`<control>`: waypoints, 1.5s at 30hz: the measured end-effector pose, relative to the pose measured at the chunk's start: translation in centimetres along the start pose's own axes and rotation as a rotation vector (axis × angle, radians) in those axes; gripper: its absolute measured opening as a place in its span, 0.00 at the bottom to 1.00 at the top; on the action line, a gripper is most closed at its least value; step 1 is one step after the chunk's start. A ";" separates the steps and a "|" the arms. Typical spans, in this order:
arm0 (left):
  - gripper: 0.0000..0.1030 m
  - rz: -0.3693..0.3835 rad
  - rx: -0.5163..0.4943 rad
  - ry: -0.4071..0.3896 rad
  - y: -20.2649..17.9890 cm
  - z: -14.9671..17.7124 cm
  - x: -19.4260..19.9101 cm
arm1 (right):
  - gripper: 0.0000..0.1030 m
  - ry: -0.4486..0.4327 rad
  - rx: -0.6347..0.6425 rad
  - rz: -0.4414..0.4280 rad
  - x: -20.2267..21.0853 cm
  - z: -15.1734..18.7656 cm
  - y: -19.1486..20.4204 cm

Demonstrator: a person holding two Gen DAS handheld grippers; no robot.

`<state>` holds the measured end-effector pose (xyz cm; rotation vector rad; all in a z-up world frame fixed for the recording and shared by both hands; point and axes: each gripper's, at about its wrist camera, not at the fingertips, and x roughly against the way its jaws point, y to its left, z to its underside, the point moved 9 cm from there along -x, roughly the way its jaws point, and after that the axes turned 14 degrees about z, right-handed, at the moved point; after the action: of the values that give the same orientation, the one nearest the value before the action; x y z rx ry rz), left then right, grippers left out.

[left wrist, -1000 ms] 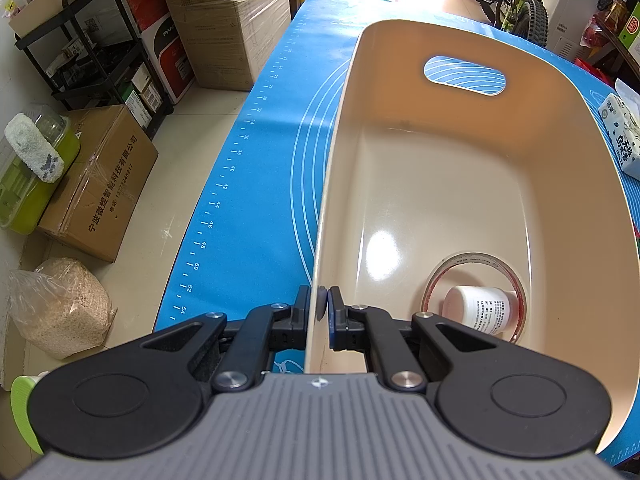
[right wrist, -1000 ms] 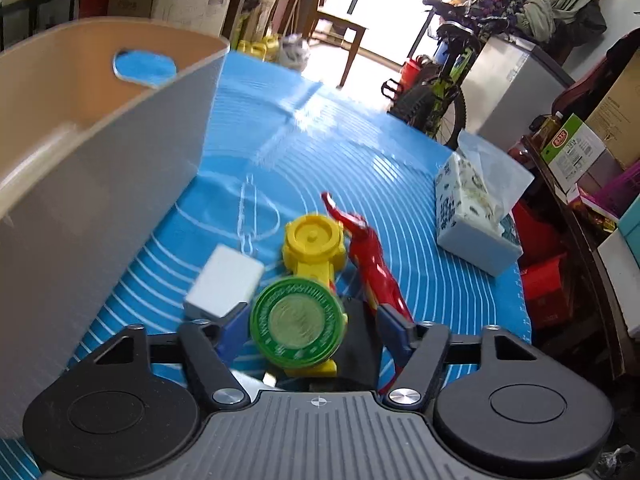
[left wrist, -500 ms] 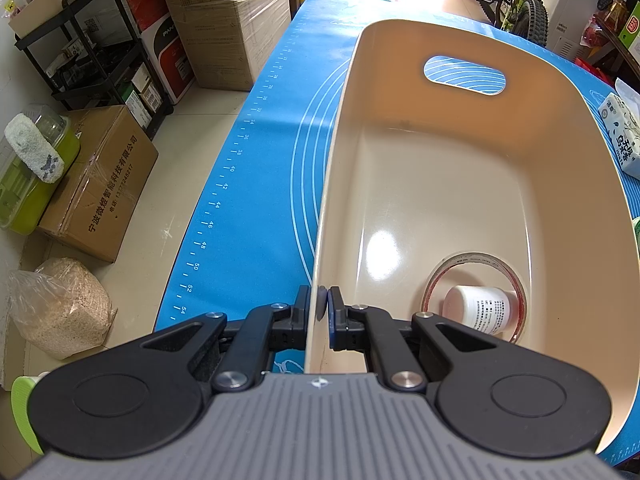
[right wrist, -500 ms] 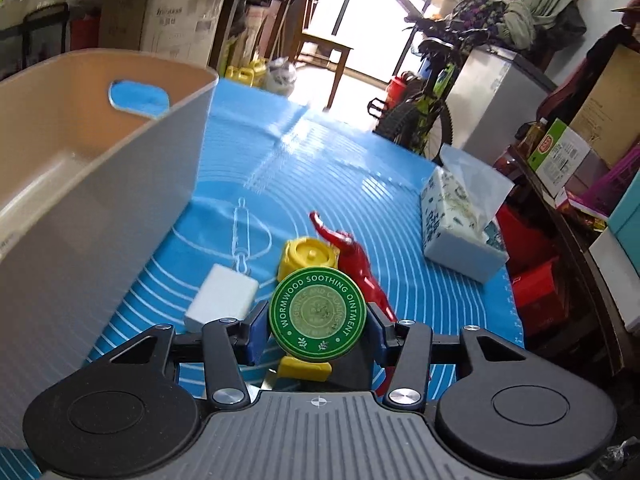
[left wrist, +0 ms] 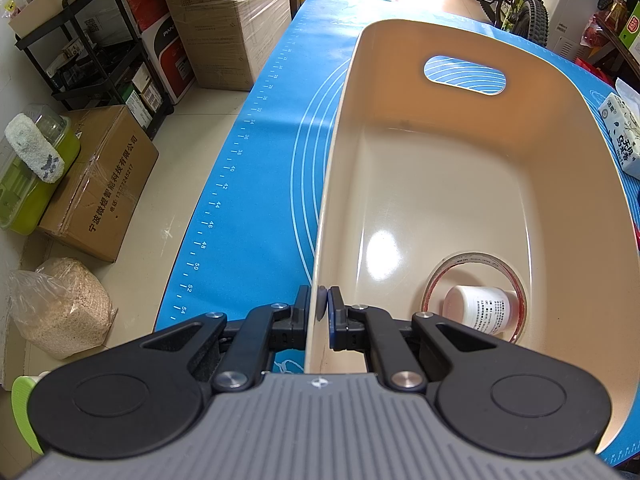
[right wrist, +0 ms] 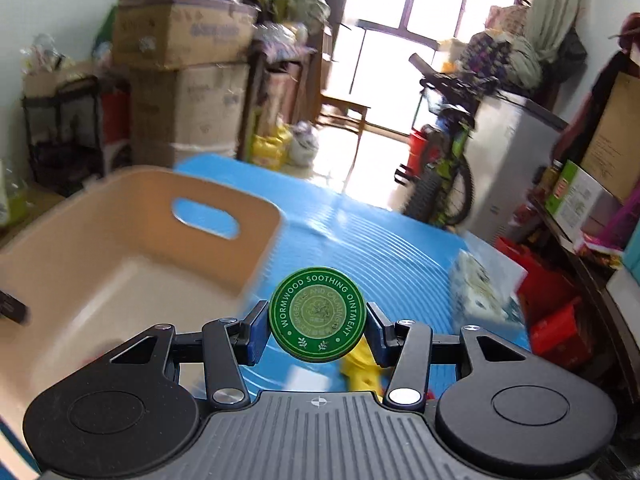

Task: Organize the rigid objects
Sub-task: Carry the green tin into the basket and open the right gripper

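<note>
A beige plastic bin (left wrist: pixel 560 152) stands on the blue mat (left wrist: pixel 256 152). My left gripper (left wrist: pixel 319 312) is shut on the bin's near left rim. Inside the bin lie a tape roll (left wrist: pixel 436 280) and a white bottle (left wrist: pixel 480 310). My right gripper (right wrist: pixel 317 326) is shut on a round green ointment tin (right wrist: pixel 317 314), held in the air to the right of the bin (right wrist: pixel 100 264). A yellow toy (right wrist: pixel 360 372) lies on the mat (right wrist: pixel 380 248) below the tin.
A tissue pack (right wrist: pixel 480 292) lies on the mat at the right; it also shows in the left wrist view (left wrist: pixel 622 136). Cardboard boxes (left wrist: pixel 100 184), a black shelf rack (left wrist: pixel 100 48) and a bag of grain (left wrist: pixel 60 308) stand on the floor left of the table. A bicycle (right wrist: pixel 440 168) stands beyond the far end.
My right gripper has closed on the green tin, lifted it off the mat and swung left toward the bin. My left gripper has not moved.
</note>
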<state>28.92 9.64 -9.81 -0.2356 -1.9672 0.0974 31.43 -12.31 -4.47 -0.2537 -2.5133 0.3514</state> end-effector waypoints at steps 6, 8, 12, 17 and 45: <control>0.10 0.000 0.000 0.000 0.0 0.0 0.0 | 0.53 0.002 0.034 -0.104 0.8 -1.6 4.6; 0.10 0.001 0.001 0.000 0.0 0.0 0.0 | 0.53 0.016 0.056 -0.131 0.8 -1.5 6.2; 0.09 -0.001 -0.001 0.000 0.0 0.0 0.0 | 0.53 0.088 0.103 -0.167 0.5 -0.6 9.3; 0.09 -0.002 -0.004 0.001 -0.1 0.0 0.0 | 0.53 0.175 0.151 -0.211 -0.2 1.2 12.1; 0.10 -0.007 -0.008 0.003 -0.1 0.1 -0.1 | 0.70 0.144 0.080 -0.203 1.9 0.2 8.3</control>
<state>28.89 9.56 -9.95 -0.2339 -1.9656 0.0848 30.64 -3.99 -6.15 0.0083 -2.3514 0.3378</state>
